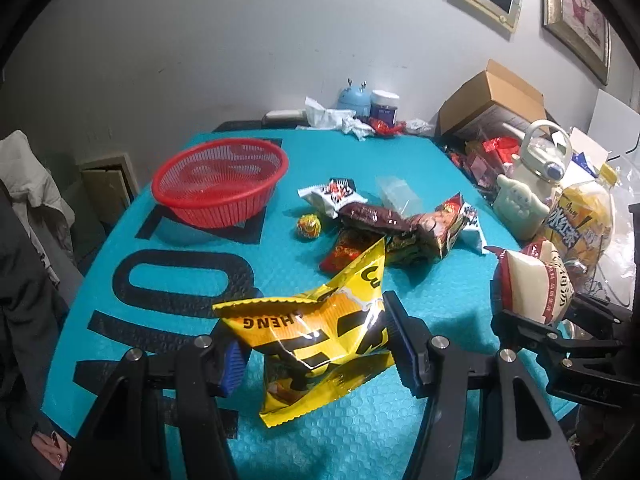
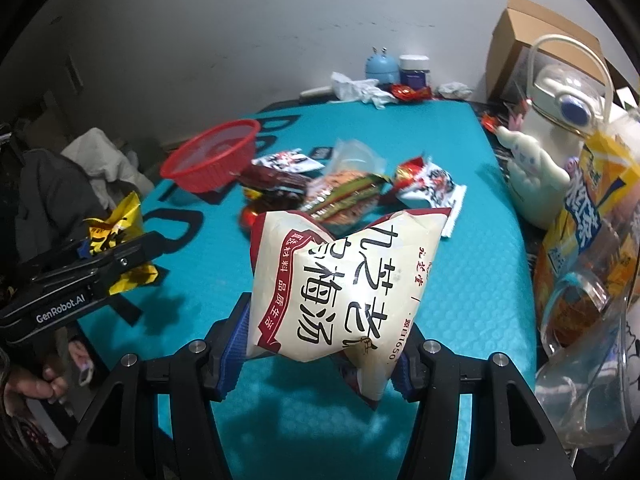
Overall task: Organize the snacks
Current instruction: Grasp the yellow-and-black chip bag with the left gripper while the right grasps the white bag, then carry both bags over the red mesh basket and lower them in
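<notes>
"HENG" is read on the yellow packet (image 1: 316, 344), clamped in the left gripper (image 1: 318, 354). Red Chinese print marks the white packet (image 2: 344, 292), clamped in the right gripper (image 2: 320, 356); "GenRobot.AI" is seen on the tool. Both are held short of the red basket (image 1: 220, 180).

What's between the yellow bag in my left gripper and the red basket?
Only bare teal mat with black lettering, in the left wrist view. The yellow bag and red basket stand apart.
</notes>
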Available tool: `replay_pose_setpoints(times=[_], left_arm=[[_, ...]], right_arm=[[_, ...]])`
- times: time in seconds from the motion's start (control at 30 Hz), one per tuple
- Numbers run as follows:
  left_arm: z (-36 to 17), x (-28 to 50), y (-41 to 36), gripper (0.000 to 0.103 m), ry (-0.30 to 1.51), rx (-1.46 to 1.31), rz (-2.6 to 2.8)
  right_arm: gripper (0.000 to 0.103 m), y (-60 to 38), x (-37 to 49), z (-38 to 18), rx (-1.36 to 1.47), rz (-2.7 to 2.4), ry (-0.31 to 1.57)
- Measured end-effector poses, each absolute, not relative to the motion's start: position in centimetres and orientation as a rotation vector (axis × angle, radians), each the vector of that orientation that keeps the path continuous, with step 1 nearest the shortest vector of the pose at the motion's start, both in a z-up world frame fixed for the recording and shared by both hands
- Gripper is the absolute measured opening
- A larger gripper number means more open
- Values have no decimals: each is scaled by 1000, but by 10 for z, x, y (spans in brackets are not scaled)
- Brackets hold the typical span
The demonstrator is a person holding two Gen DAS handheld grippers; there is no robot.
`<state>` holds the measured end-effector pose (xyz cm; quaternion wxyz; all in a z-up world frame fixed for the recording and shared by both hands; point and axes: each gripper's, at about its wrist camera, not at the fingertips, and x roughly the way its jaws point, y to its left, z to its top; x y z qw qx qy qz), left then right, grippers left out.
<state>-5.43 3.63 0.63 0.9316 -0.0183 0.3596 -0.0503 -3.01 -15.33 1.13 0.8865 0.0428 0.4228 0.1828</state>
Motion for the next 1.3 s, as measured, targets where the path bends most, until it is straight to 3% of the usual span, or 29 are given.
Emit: replay_pose_setpoints(times=[0.7,1.3], left_arm=[[68,-33,70,59,595,-78,-88],[74,42,121,59,612,-82,-69]], right_arm=[[59,-106,0,87,13,506,767],[59,-38,82,102,-38,556,748]])
